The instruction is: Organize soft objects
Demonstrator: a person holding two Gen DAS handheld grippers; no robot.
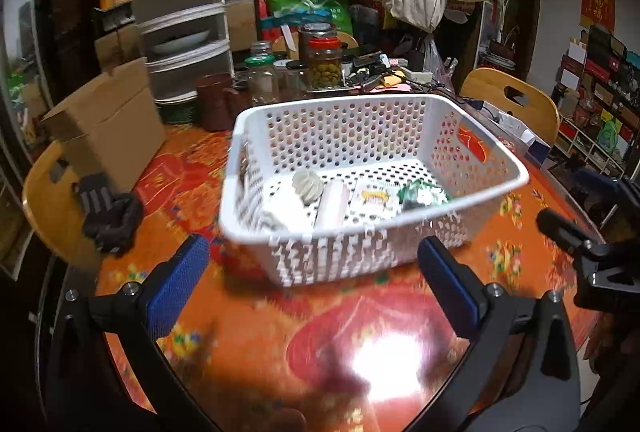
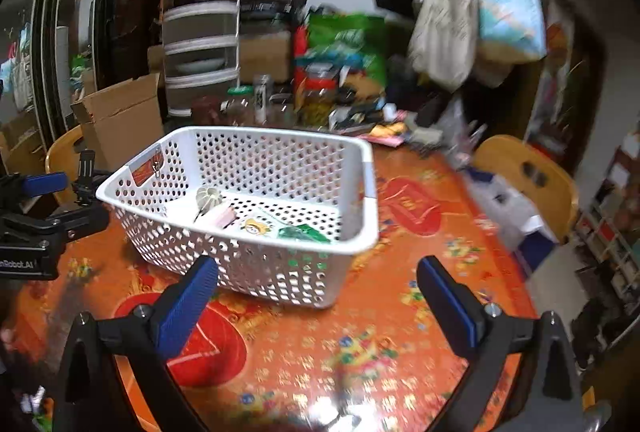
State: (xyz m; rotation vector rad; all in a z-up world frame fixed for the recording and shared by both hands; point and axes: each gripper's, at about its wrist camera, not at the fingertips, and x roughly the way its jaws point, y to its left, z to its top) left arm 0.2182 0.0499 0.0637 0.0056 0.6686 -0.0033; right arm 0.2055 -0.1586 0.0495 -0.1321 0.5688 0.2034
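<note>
Looked like the tail end of the job: both claws were released and empty, left gripper (image 1: 314, 286) and right gripper (image 2: 318, 302) hanging low in frame, just short of the white perforated basket (image 1: 500, 168). The soft stuff sat inside on its floor: a grey ribbed pouf (image 1: 307, 185), a pale roll (image 1: 334, 202), a cartoon-print packet (image 1: 376, 198) and a green foil pack (image 1: 424, 194) (blurry, so rough guesses). Next move, I'd say, was checking for leftovers; a dark glove-like bundle (image 1: 112, 216) lay centre left on the orange tablecloth (image 1: 248, 336). Jars (image 1: 324, 62) and a cardboard box (image 1: 106, 120) crowded the back.
</note>
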